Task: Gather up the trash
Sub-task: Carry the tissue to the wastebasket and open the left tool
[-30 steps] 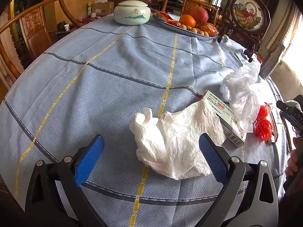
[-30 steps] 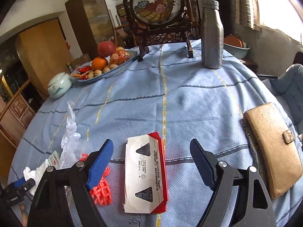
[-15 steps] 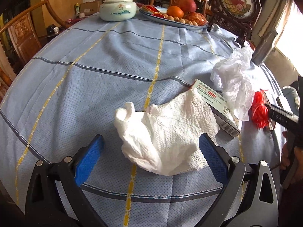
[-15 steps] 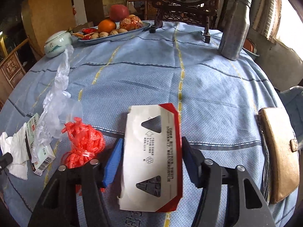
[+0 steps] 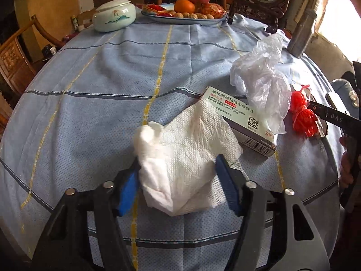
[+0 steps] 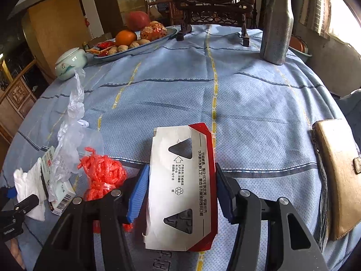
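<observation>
Carved wooden chairs ring the table; a bright window lights the room.

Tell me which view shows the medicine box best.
The left wrist view: the medicine box lies close, its printed top and barcode readable, partly under the clear plastic bag and beside the paper towel. The right wrist view shows it small at the left edge, mostly covered by the bag.

The tissue hides one end of the medicine box.
</observation>
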